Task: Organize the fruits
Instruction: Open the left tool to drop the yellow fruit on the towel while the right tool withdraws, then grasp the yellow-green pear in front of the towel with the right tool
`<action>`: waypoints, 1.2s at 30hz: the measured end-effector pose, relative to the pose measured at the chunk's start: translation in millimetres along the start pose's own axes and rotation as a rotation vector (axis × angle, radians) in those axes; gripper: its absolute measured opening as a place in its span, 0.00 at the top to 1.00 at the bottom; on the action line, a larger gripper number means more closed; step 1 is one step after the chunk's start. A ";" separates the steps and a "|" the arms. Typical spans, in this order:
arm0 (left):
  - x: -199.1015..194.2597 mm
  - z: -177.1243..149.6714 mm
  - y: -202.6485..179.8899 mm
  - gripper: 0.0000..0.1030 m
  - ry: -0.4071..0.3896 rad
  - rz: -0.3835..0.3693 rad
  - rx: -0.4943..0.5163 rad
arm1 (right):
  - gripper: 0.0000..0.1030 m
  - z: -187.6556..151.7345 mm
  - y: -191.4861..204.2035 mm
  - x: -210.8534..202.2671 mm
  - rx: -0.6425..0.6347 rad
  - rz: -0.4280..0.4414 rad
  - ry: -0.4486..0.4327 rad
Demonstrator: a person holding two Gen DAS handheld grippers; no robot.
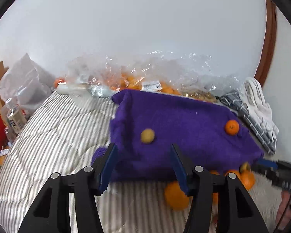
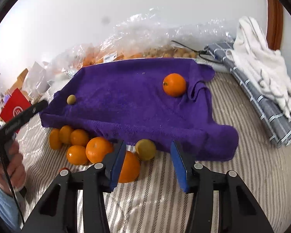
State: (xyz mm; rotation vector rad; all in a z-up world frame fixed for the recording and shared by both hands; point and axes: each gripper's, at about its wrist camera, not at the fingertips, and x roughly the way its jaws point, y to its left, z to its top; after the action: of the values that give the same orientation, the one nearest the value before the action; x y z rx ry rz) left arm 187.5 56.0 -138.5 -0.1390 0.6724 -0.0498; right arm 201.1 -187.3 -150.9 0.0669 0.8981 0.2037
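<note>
The clear plastic bags behind the purple towel blur their fruit into orange and tan masses. In the right wrist view, an orange lies partly hidden behind the right gripper, beside a yellow-green fruit at the towel's near edge. A cluster of oranges sits on the striped bed. On the towel rest one orange and a small green fruit, well apart. The left gripper is motion-blurred. Both pairs of jaws stand wide apart, holding nothing.
</note>
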 end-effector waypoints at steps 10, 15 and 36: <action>-15.7 -10.8 9.8 0.48 0.001 0.024 0.006 | 0.53 12.0 -12.5 32.5 0.113 0.048 0.125; -17.0 -12.8 2.0 0.48 0.003 0.017 0.038 | 0.58 12.4 -11.2 35.6 0.124 0.043 0.139; -16.3 -14.5 -3.0 0.48 0.037 -0.012 0.050 | 0.73 -14.0 -29.0 3.9 0.007 -0.068 0.092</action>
State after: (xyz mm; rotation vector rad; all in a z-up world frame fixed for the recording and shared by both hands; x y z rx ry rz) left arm 165.8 52.9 -139.2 -0.0937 0.7063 -0.0806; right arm 196.8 -215.2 -166.7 0.0333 0.9916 0.1408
